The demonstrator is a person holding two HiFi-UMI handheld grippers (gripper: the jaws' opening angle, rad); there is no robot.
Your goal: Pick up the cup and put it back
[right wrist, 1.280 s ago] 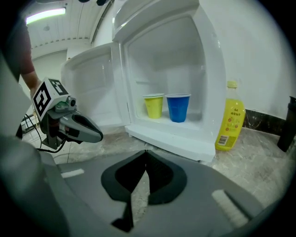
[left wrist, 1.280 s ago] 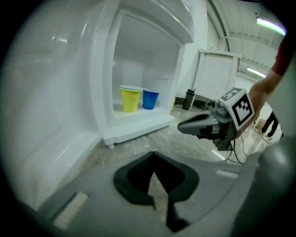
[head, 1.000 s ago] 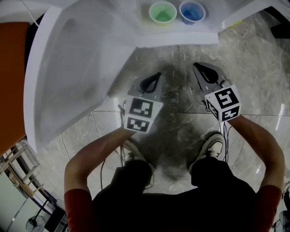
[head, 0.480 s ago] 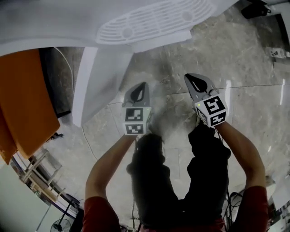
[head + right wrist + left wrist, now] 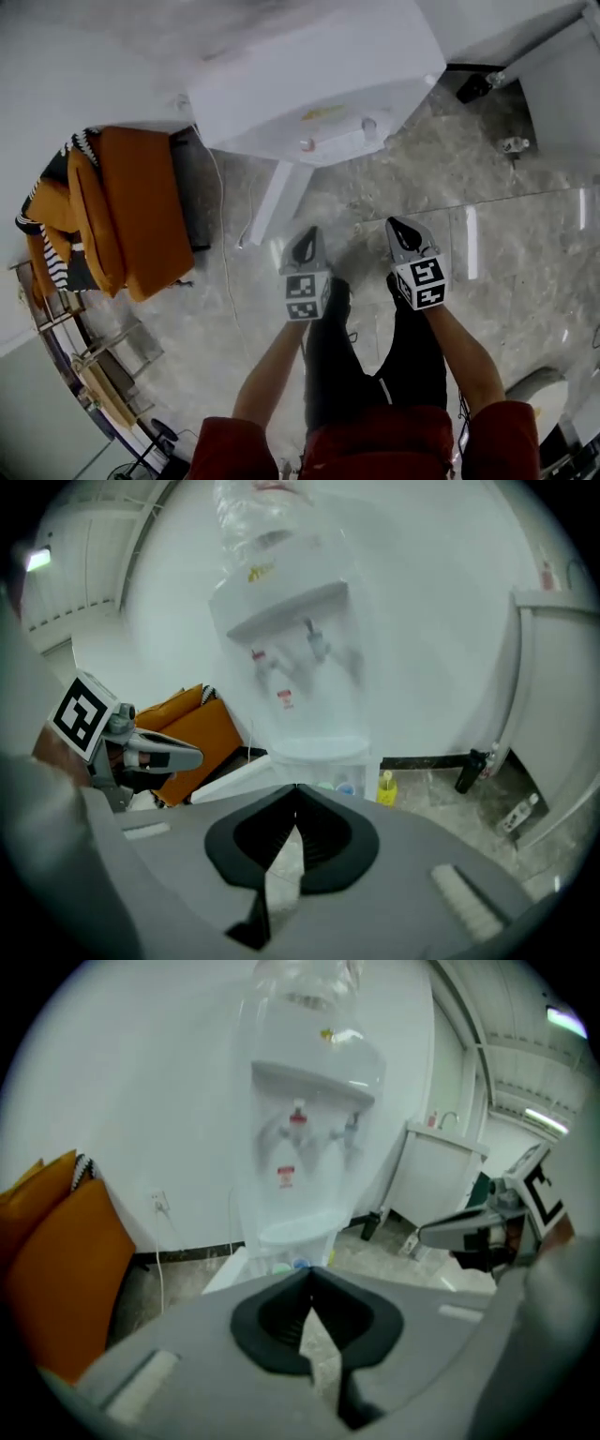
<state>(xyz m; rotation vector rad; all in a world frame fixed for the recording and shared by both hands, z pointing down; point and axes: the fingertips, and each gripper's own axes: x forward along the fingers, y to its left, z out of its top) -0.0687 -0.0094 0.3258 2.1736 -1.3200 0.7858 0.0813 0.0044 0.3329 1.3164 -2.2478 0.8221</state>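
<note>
Well, the two cups sit side by side in the low open compartment of the white water dispenser [image 5: 309, 1147]: a green cup [image 5: 325, 786] and a blue cup [image 5: 345, 788] just beside it, both upright. They are too small and blurred to tell whether anything is in them. The compartment's white door [image 5: 223, 1277] hangs open toward the floor. On top of the dispenser stands an upturned clear bottle [image 5: 305, 983]; its fill level cannot be made out. A yellow bottle [image 5: 386, 787] stands on the marble floor [image 5: 525, 244] just beside the dispenser's base, and a dark bottle [image 5: 469, 771] stands farther along by the wall.

The left hand-held gripper [image 5: 309, 1283] is clenched, tips meeting with nothing between them. The right hand-held gripper [image 5: 294, 799] is likewise clenched and empty. Both are held up in the air side by side, well apart from the cups, pointing toward the dispenser. Orange cushions [image 5: 131, 206] lie off to the left.
</note>
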